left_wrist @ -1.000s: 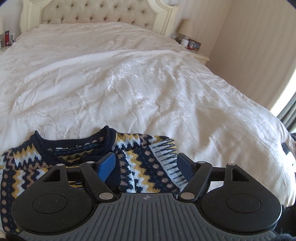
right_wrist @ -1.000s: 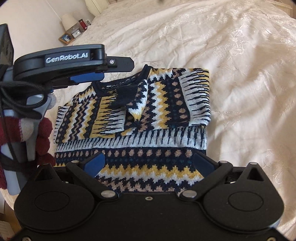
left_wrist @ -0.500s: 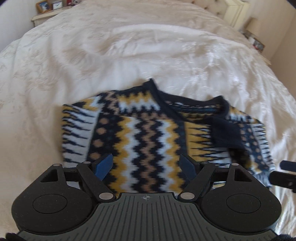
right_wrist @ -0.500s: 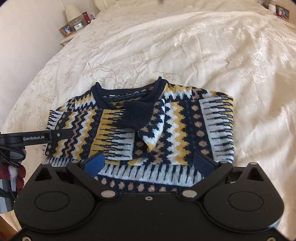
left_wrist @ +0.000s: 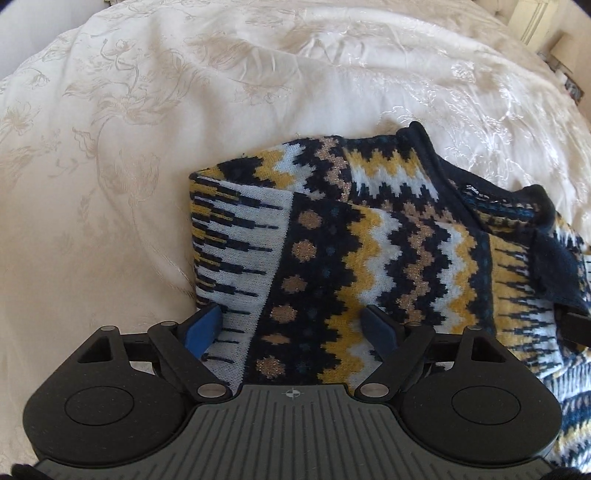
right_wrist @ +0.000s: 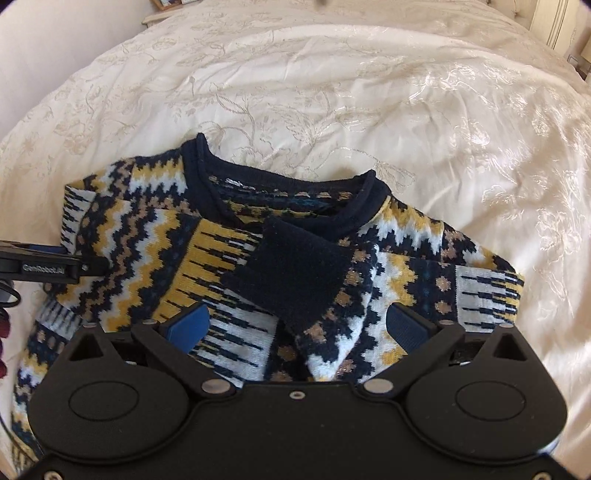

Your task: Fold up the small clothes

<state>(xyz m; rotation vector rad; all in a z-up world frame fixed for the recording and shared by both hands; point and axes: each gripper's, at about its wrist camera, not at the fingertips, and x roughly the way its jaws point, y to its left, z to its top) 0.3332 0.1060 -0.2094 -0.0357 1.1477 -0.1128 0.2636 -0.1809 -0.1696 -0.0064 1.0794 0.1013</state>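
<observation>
A small knitted sweater [left_wrist: 376, 258] [right_wrist: 207, 251] in navy, yellow and white zigzags lies on the cream bedspread, with both sleeves folded across its chest. One navy cuff [right_wrist: 291, 269] rests just under the neckline. My left gripper [left_wrist: 291, 326] hovers open over the sweater's left folded edge, nothing between its blue pads. My right gripper [right_wrist: 299, 325] is open too, low over the crossed sleeves. The left gripper's tip [right_wrist: 55, 266] pokes in at the left edge of the right wrist view. The sweater's lower part is hidden under both gripper bodies.
The cream embroidered bedspread [right_wrist: 332, 92] [left_wrist: 110, 147] stretches around the sweater on all sides. A bedside table with small frames [right_wrist: 166, 5] sits at the far top left. A red-and-white sleeve [right_wrist: 3, 343] shows at the left edge.
Both grippers moved in closer and lower over the sweater, which now fills more of each view. The left gripper swung round to the sweater's left side. Both stayed open.
</observation>
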